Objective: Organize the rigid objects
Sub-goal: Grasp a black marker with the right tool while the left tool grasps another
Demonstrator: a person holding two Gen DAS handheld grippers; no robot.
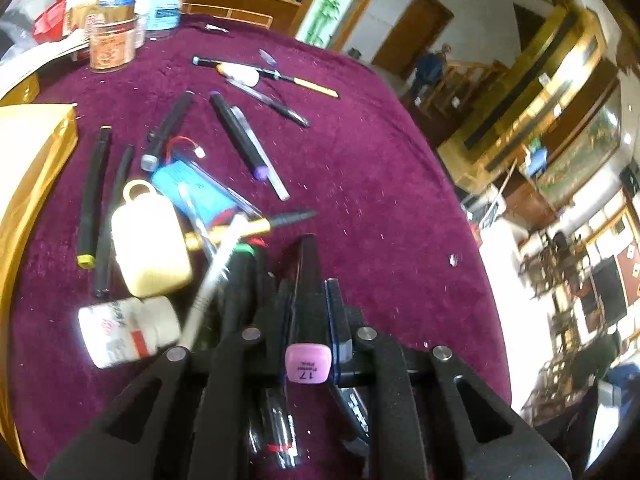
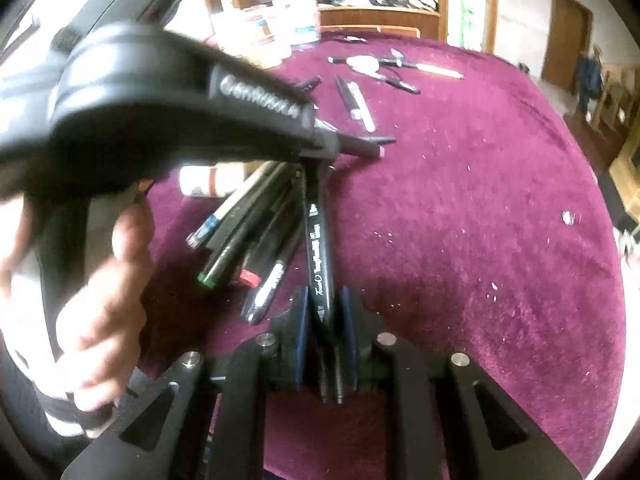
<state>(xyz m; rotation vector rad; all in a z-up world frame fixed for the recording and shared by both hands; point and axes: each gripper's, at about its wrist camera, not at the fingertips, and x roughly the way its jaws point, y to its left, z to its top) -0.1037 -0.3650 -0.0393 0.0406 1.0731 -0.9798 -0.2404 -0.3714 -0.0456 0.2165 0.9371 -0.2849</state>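
My left gripper (image 1: 308, 276) and right gripper (image 2: 325, 312) are showing matte black frames, round silver screw heads, blue-edged fingers (image 2: 348, 320); my hand (image 2: 100, 280) is wearing a striped cuff.

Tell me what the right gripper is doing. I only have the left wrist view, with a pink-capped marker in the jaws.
Observer: The right gripper is shut on a black marker with white lettering along its barrel.
Operator: Where does my gripper sit relative to it?
Observer: In the right wrist view, the left gripper, shut on your pink-capped marker, crosses the picture just beyond the black marker's far end. A hand is wrapped round its handle.
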